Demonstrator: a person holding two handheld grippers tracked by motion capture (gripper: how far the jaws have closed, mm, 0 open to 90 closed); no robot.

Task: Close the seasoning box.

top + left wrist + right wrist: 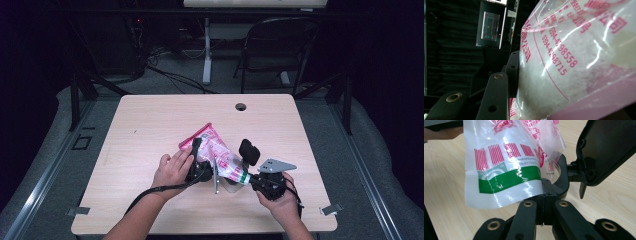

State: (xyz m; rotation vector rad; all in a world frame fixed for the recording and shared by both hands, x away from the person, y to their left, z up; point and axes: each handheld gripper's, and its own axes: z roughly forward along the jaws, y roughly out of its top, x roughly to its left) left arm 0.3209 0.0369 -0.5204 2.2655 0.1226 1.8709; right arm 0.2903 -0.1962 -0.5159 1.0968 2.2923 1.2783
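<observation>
A clear plastic bag (216, 146) printed in pink and red, with white stuff inside, hangs between both grippers over the wooden table (145, 135). My left gripper (202, 160) is shut on the bag's middle. In the left gripper view one black finger (512, 72) presses into the bag (579, 50), and the other is hidden behind it. My right gripper (250, 176) is shut on the bag's lower end. In the right gripper view its jaws (545, 186) meet on the edge beside the green band of the bag (506, 170). A broad black pad (604, 150) stands off to the right.
A round cable hole (241, 106) sits near the table's far edge. A dark folding chair (280, 45) and a white desk leg (207, 50) stand beyond it. A lit monitor (491, 26) hangs in the dark background. Bare tabletop lies left and right of the hands.
</observation>
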